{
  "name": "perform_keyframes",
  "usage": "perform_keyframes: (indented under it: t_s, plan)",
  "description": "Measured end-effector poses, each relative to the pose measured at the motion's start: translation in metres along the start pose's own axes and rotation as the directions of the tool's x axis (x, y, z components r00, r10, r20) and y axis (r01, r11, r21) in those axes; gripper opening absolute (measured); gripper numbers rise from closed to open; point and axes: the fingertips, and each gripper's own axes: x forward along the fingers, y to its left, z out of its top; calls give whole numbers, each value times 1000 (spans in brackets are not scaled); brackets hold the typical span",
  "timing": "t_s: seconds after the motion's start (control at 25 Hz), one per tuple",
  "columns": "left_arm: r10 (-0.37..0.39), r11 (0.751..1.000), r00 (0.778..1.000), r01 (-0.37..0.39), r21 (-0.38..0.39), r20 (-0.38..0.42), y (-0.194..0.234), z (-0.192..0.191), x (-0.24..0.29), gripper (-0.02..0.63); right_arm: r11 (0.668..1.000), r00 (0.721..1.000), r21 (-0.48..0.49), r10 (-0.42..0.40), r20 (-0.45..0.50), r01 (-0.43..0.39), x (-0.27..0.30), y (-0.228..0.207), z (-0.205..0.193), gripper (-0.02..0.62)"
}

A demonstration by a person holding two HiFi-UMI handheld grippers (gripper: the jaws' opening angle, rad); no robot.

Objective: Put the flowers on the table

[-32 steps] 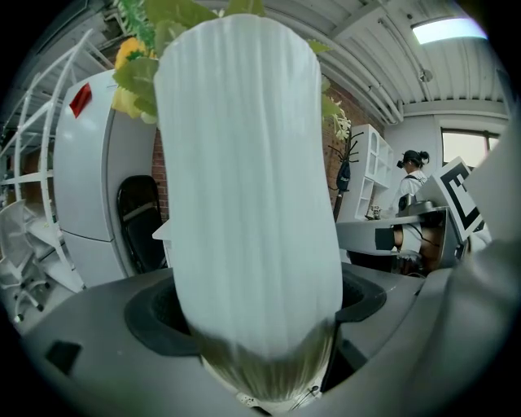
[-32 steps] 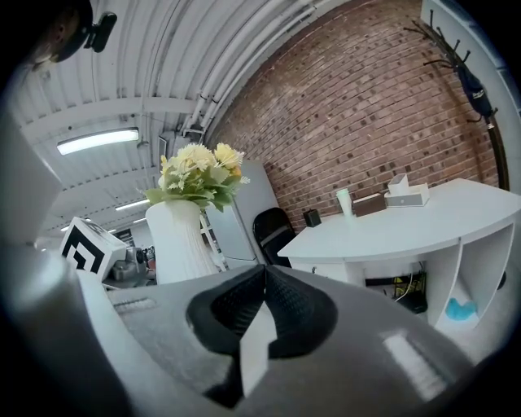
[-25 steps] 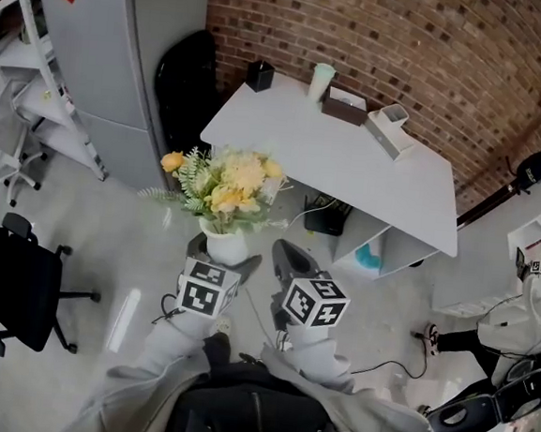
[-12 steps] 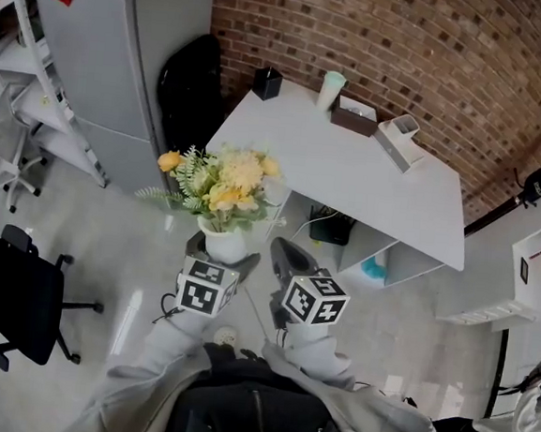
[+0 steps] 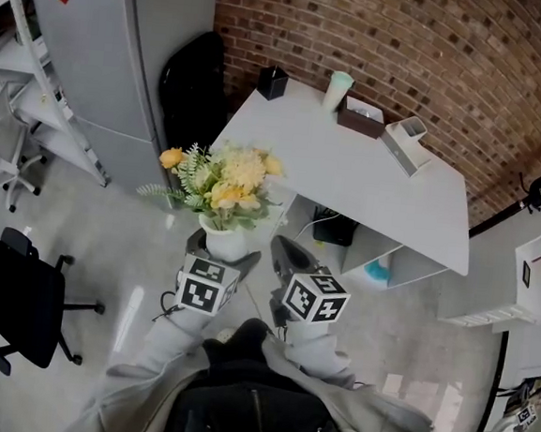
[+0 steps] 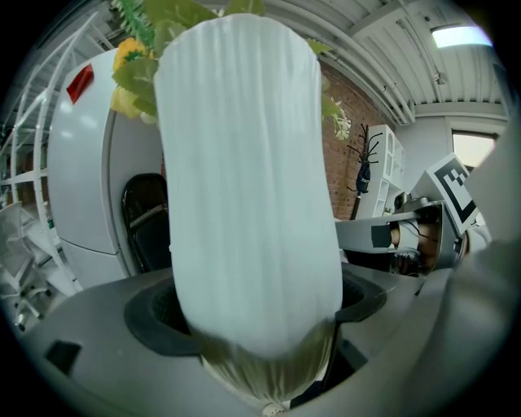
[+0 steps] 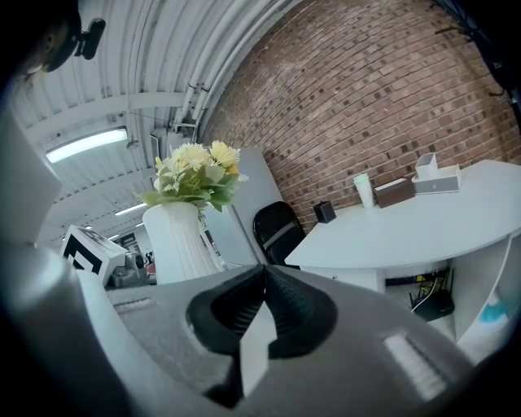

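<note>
A white ribbed vase (image 5: 224, 243) holds yellow and cream flowers (image 5: 219, 183) with green leaves. My left gripper (image 5: 220, 254) is shut on the vase, which stands upright and fills the left gripper view as a tall white vase (image 6: 248, 187). My right gripper (image 5: 284, 255) hangs just right of it, shut with nothing between its jaws; in the right gripper view the vase (image 7: 177, 241) and flowers (image 7: 193, 173) show at the left. The white table (image 5: 350, 170) lies ahead and to the right, with its near edge beyond the bouquet.
At the table's far edge stand a black pot (image 5: 272, 82), a pale cup (image 5: 336, 89), a brown box (image 5: 360, 118) and a white box (image 5: 408, 143). A grey cabinet (image 5: 124, 56) and black chair (image 5: 194, 81) stand left; an office chair (image 5: 9, 300) sits lower left.
The view has drifted slightly so the table sits a little farther right and nearer. Both grippers and the vase keep the same pose relative to me.
</note>
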Motion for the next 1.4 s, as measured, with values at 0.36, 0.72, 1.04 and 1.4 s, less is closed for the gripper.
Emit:
perform_keyframes:
  t_s: [0.36,0.72,1.04,1.4]
  plan:
    - [9,1000,1000,-9,-14,-14,8,-6,0,469,1000,999,18,8,-36,-8,10,-2,-8,0]
    - [27,999,999,-28,-26,-26,34,-1,25,469,999,998,28,37,-56,-36,46,-14,-8,0]
    - [17,1000,1000,-18,-17,-25,64,30,85,469,998,997,36,43,-60,-41,99,-53,23,0]
    - [17,999,1000,-18,-33,-24,104,79,154,469,998,994,30,60,-88,-57,173,-100,66,0]
